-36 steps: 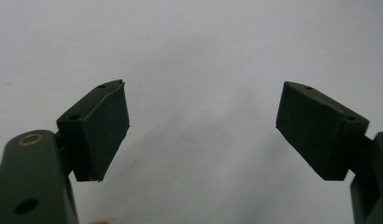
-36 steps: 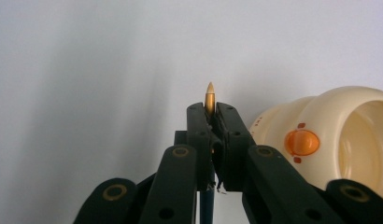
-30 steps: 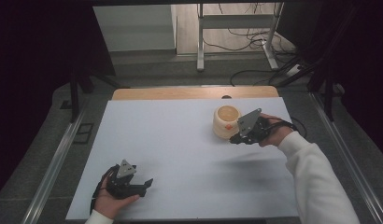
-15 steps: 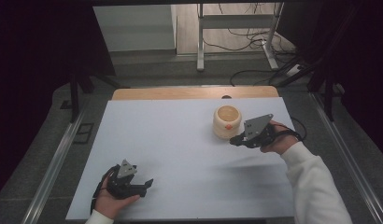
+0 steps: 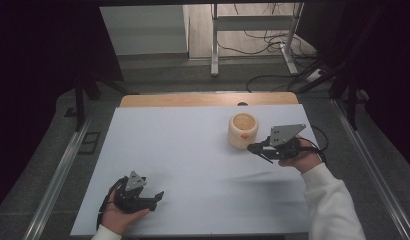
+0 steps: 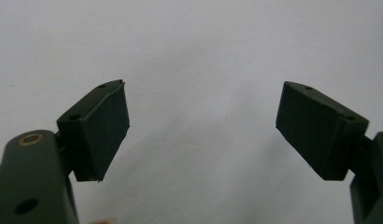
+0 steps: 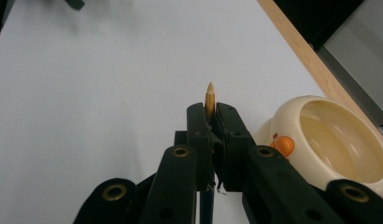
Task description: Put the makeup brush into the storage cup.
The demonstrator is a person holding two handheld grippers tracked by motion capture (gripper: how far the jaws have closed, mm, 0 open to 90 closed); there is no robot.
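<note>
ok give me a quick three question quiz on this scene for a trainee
1. True or false: the right gripper is shut on a pencil.
2. Which way does the pencil's tip point in the right gripper view? A) up past the jaws B) into the bowl C) at the left gripper
3. Fill in: the left gripper's jaws stand ____ with nothing between them.

Key: 1 true. 2 A. 3 open.

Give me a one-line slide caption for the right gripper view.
Right gripper shut on a pencil, tip up, beside a cream pot.
</note>
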